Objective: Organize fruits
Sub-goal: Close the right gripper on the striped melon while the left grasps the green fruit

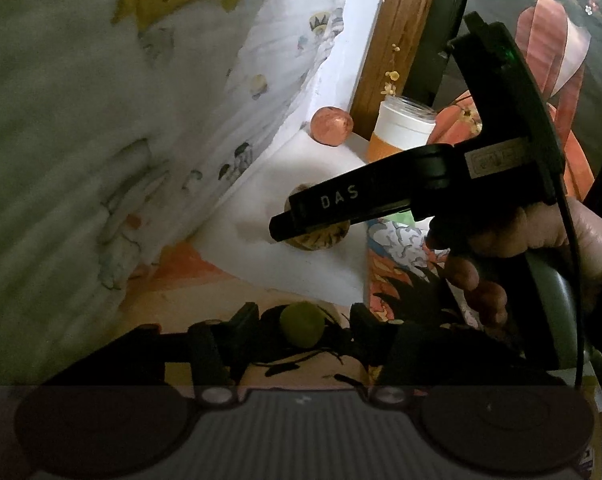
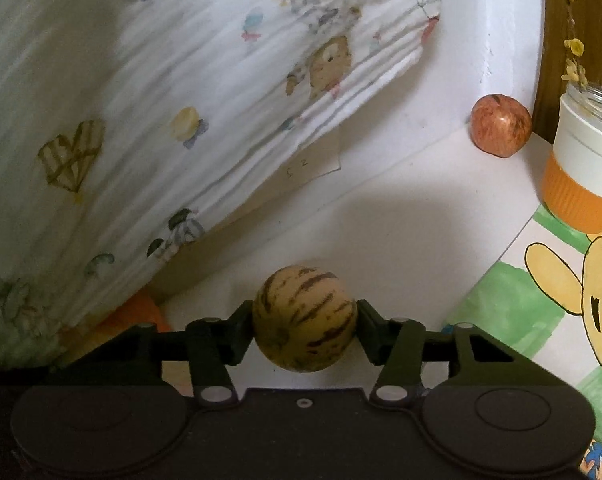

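Left wrist view
Left gripper [image 1: 303, 326]: a small green fruit [image 1: 302, 324] is seen between the fingers; in the dim light it cannot be told whether the pads press on it or stand just off it.
Green fruit, place: low on the patterned cloth [image 1: 397, 264], at the near edge of the white surface [image 1: 301, 160].
Right gripper [image 1: 301, 222]: seen from the side, held by a hand [image 1: 533, 236], its tip over a striped fruit [image 1: 317, 236].
Apple [image 1: 331, 125]: far back by the wall, beside the cup [image 1: 401, 128].

Right wrist view
Right gripper [image 2: 305, 324]: pinched on the striped fruit [image 2: 305, 318], both pads against its sides near the widest part.
Striked fruit, place: between the fingers, at the white surface [image 2: 381, 208]; contact underneath is hidden.
Apple [image 2: 501, 125]: in the corner, well apart, near the cup [image 2: 585, 160].

Advice for the step
Grip: round skins are judged liable to roll out, so pressure is best kept level and across the middle.
Lift: best made straight up, the two tools kept apart.
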{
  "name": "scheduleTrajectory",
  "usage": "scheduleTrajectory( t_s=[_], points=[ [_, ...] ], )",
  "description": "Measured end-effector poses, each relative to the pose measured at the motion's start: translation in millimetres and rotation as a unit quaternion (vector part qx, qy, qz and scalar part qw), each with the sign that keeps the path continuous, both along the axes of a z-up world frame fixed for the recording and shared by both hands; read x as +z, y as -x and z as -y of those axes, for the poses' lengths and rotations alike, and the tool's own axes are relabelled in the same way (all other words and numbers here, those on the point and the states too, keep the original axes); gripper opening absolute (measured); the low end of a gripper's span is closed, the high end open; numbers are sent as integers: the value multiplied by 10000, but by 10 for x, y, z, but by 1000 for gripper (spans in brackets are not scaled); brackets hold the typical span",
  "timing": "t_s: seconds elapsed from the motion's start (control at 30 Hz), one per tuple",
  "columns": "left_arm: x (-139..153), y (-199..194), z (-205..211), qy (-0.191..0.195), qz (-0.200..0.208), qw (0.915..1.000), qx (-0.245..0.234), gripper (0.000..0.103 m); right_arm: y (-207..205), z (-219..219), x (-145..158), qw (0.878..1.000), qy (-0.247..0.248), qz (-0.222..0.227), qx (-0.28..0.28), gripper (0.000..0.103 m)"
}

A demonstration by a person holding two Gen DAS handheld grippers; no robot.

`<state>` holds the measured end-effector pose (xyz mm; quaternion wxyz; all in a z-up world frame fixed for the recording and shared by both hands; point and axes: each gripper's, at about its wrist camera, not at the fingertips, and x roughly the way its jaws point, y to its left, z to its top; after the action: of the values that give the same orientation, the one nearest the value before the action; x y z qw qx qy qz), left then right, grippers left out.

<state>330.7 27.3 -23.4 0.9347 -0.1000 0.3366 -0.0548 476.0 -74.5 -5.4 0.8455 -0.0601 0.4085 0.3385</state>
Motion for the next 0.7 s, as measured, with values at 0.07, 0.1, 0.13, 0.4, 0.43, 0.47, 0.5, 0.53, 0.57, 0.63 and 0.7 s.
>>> scheduleTrajectory(
  t_s=[0.07,0.1,0.13,0.4,0.43,0.47,0.5,0.53,0.57,0.63,0.7],
  points=[
    [-3,-7,-1,20,-1,10000,-3,52,-18,0,0,10000,10,14,2,55],
    [-8,-11,-2,31,-5,10000,-7,50,-11,4,1,10000,-5,16,1,55],
    [-9,-10,2,27,-3,10000,-7,48,-11,9,-2,10000,-24,14,-6,55],
    [-13,3,2,-2,15,10000,-6,33,-2,12,-16,10000,-62,39,-42,55],
    [-11,4,0,-2,12,10000,-4,32,-1,12,-17,10000,-65,43,-50,55],
    [-10,6,-3,-1,10,10000,-2,32,2,11,-17,9999,-68,48,-56,55],
    [-9,5,-5,-2,6,10000,1,31,4,15,-15,9999,-71,49,-58,55],
    [-7,7,-7,-6,5,10000,-3,30,6,16,-15,9999,-77,49,-61,55],
    [-6,8,-9,-10,2,10000,-10,30,6,19,-16,9999,-85,48,-65,55],
    [-3,10,-15,-6,-5,10000,-23,30,8,26,-15,9999,-93,53,-68,55],
    [0,16,-25,15,-14,10000,-20,29,10,26,-15,9999,-98,56,-76,55]
  ],
)
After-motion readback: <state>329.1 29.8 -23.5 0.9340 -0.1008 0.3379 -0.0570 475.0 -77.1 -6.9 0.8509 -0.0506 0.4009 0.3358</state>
